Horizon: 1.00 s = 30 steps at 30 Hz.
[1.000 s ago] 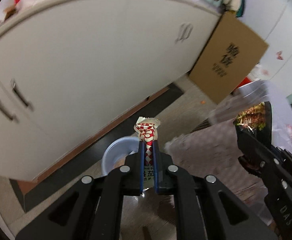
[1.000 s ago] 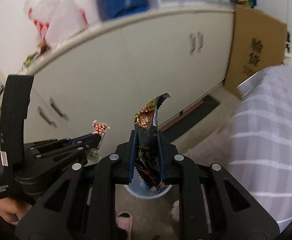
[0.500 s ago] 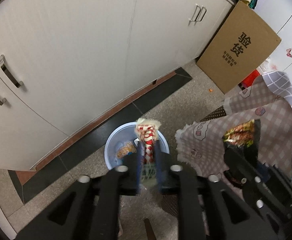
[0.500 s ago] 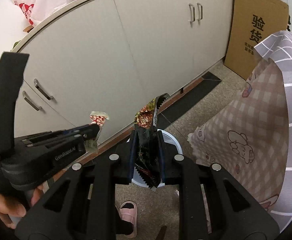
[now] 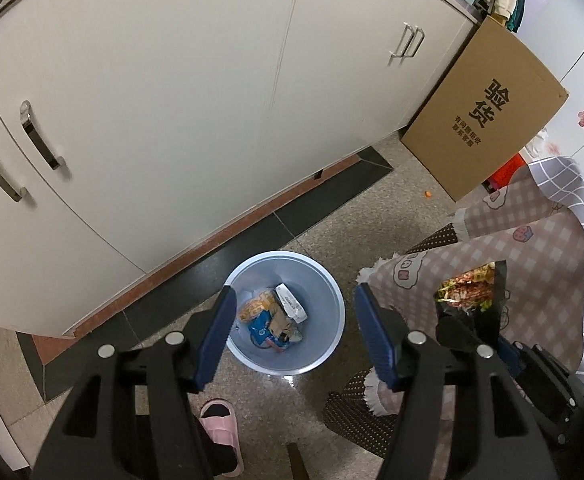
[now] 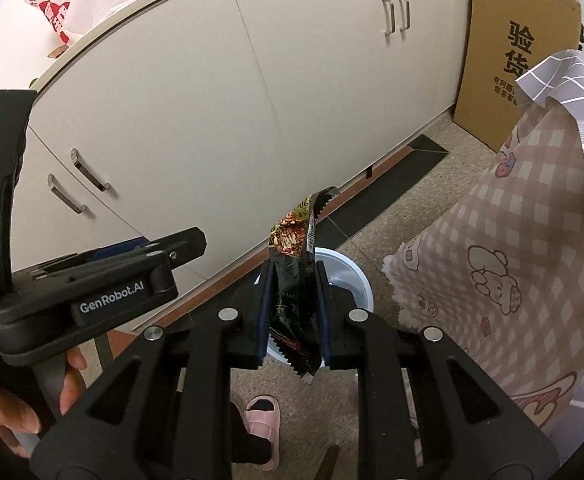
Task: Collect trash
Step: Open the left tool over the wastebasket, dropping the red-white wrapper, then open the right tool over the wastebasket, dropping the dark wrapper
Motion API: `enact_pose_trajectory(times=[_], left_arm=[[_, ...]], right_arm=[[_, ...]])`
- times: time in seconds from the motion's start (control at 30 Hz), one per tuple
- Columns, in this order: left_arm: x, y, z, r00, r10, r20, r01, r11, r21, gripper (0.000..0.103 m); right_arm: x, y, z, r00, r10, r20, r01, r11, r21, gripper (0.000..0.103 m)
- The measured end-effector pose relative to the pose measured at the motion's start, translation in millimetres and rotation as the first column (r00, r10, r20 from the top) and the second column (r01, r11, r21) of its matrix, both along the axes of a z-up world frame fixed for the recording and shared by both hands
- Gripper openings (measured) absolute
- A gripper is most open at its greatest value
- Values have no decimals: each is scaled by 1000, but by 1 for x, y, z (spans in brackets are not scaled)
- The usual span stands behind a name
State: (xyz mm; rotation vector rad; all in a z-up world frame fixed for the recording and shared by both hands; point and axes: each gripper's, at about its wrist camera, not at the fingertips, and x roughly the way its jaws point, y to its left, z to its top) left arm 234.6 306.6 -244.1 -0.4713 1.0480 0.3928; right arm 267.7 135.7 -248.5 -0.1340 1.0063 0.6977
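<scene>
A light blue trash bin [image 5: 324, 344] stands on the floor by the white cabinets, with several wrappers [image 5: 274, 318] lying inside. My left gripper [image 5: 294, 334] is open and empty, right above the bin. My right gripper [image 6: 292, 312] is shut on a black snack wrapper [image 6: 294, 264] and holds it upright above the bin's rim [image 6: 356, 276]. In the left wrist view that black wrapper [image 5: 472, 288] shows at the right, beside the bin. The left gripper's body [image 6: 92, 280] shows at the left of the right wrist view.
White cabinets [image 5: 172, 100] run behind the bin. A cardboard box [image 5: 484, 116] leans at the far right. A checked tablecloth [image 5: 532, 264] hangs down to the right of the bin. A pink slipper [image 5: 220, 420] is on the floor in front.
My left gripper has tilted down over the bin and opened, and the red and white wrapper it held is gone from its jaws. The right gripper has kept hold of the black wrapper.
</scene>
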Motion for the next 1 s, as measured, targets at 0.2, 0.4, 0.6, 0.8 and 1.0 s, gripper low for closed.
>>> enact_pose_trajectory(times=[0.2, 0.4, 0.6, 0.8, 1.0], left_arm=[[-6, 4, 3, 1000, 18, 6, -18, 1000, 9, 62], [-15, 12, 7, 998, 55, 20, -55, 998, 12, 63], [-27, 24, 17, 993, 109, 48, -109, 994, 10, 64], [-34, 25, 25, 991, 121, 58, -122, 992, 14, 65], [-38, 20, 36, 990, 114, 78, -115, 993, 12, 66]], right_arm=[[-7, 6, 0, 1000, 14, -6, -14, 1000, 2, 20], [-8, 10, 6, 1000, 23, 1, -23, 999, 23, 20], [-6, 14, 14, 1000, 16, 23, -18, 997, 73, 24], [2, 9, 20, 999, -34, 27, 30, 991, 133, 59], [-6, 4, 30, 998, -34, 50, 27, 992, 127, 59]])
